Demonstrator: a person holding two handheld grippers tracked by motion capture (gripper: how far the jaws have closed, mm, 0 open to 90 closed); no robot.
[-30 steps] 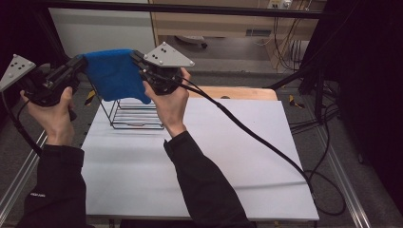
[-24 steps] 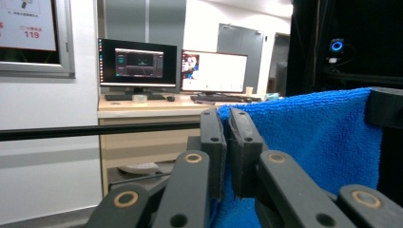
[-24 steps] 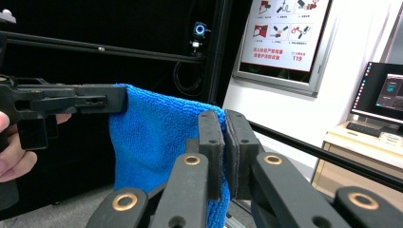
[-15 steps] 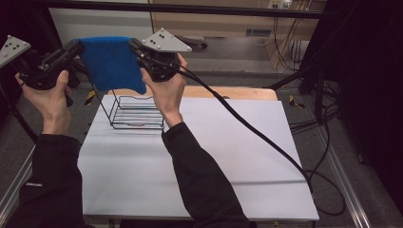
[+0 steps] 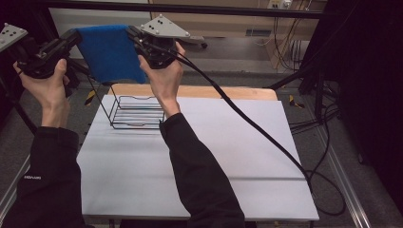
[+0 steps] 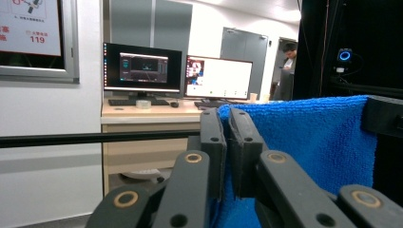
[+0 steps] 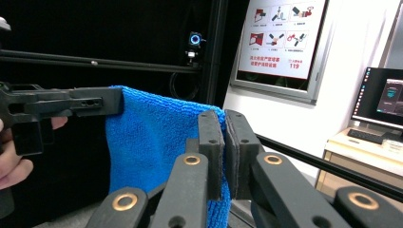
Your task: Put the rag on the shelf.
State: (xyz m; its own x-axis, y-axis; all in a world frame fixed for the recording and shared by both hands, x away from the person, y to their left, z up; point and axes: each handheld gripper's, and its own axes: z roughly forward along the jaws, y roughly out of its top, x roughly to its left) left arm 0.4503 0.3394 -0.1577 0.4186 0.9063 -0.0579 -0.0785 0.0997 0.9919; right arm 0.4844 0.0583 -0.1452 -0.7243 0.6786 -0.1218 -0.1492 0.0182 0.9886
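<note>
A blue towel (image 5: 110, 53) hangs stretched in the air between both grippers, high above the far left of the table. My left gripper (image 5: 76, 35) is shut on its upper left corner, and my right gripper (image 5: 130, 33) is shut on its upper right corner. In the left gripper view the towel (image 6: 309, 137) spreads rightward from my closed jaws (image 6: 227, 118) to the other gripper. In the right gripper view the towel (image 7: 152, 137) runs from my shut jaws (image 7: 224, 121) leftward to the left gripper (image 7: 114, 102). A black wire rack (image 5: 137, 111) stands on the table below the towel.
The white table (image 5: 228, 161) has a wooden strip (image 5: 228, 92) along its far edge. A thick black cable (image 5: 247, 123) trails from the right gripper across the table to the right. A black frame bar (image 5: 237, 9) crosses overhead at the back.
Both hands have risen with the towel, lifting it higher above the wire rack. The towel now hangs flatter and more spread between the grippers.
</note>
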